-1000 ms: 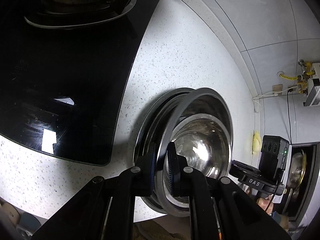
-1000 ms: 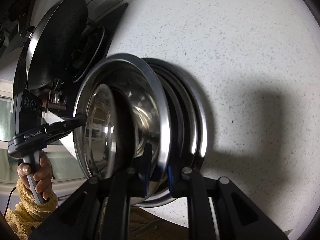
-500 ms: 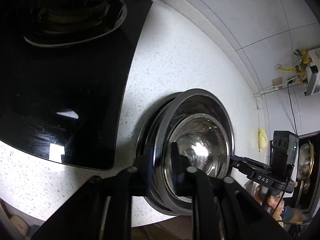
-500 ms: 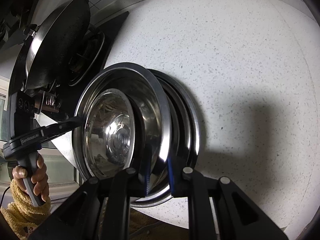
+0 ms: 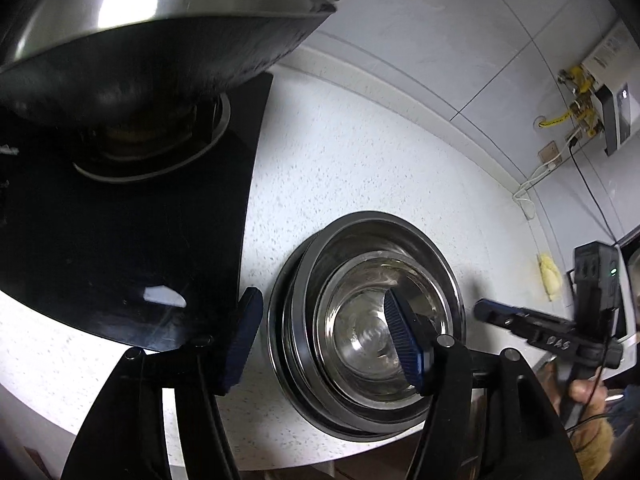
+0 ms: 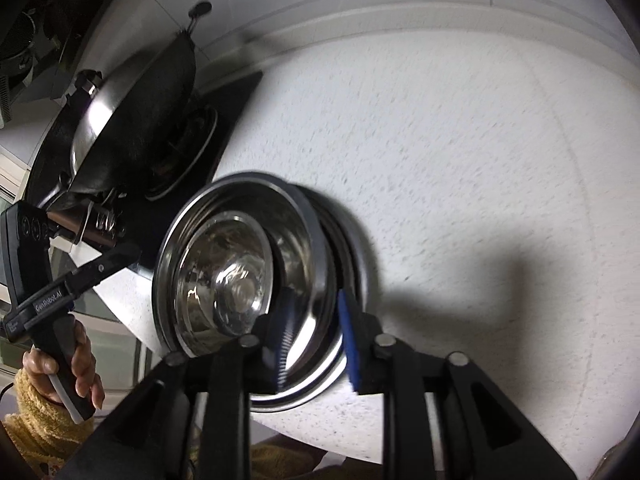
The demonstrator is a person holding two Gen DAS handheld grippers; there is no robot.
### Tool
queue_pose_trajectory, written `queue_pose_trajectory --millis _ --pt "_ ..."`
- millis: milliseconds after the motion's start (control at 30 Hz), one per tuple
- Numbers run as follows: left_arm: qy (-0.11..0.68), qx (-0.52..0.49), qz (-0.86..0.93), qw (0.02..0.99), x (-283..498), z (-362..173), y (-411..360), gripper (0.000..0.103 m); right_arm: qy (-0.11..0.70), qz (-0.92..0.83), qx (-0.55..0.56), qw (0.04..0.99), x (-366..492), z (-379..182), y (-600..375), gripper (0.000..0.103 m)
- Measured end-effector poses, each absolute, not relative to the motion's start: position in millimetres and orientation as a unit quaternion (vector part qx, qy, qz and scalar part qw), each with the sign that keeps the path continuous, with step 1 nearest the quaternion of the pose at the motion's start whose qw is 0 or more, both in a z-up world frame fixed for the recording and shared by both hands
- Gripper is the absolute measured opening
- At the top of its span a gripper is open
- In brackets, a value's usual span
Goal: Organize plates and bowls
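A stack of steel bowls and plates (image 5: 362, 248) rests on the white speckled counter (image 5: 360, 152), with a small bowl (image 6: 224, 276) nested in the top one. My left gripper (image 5: 322, 338) hovers over the stack's left side. Its jaws are opening, and the rim lies between the blue pads (image 5: 400, 336) without touching them. My right gripper (image 6: 315, 340) straddles the top bowl's near rim (image 6: 316, 312); its jaws are opening too and its pads stand off the metal. Each gripper shows in the other's view: the right gripper (image 5: 484, 308) and the left gripper (image 6: 128, 252).
A black glass cooktop (image 5: 120, 240) with a burner lies left of the stack. A dark wok (image 5: 160, 20) sits on it, also the wok (image 6: 132, 120). The tiled wall (image 5: 440, 40) runs behind. A hand in a yellow sleeve (image 6: 60, 372) holds the left tool. The counter's front edge is close below.
Both grippers released the top bowl's rim, their jaws spread, and both lifted away. The bowl, tilted before, now sits level in the stack.
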State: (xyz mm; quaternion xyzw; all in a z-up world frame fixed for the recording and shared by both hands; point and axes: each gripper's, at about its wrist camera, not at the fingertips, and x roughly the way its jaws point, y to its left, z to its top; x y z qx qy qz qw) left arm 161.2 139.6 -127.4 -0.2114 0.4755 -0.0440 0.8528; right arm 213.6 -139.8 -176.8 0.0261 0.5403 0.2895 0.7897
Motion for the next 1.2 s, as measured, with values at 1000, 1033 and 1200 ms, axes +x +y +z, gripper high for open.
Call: queue_pose_trajectory --millis 1000,1033,1200 --pt "0.445 -0.167 0.063 0.878 86.3 -93.9 83.0 0.087 0.423 0.247 -0.007 0.872 153.5 -138.5 -232.8 0.045" --pt "0.444 -0.167 0.063 0.878 84.3 -91.8 82.2 0.087 0.417 0.243 -0.010 0.876 150.1 -136.0 -234.6 0.045" --pt "0.431 -0.157 0.058 0.887 76.3 -80.0 78.0 0.088 0.390 0.220 -0.028 0.894 131.8 -122.3 -240.0 0.047"
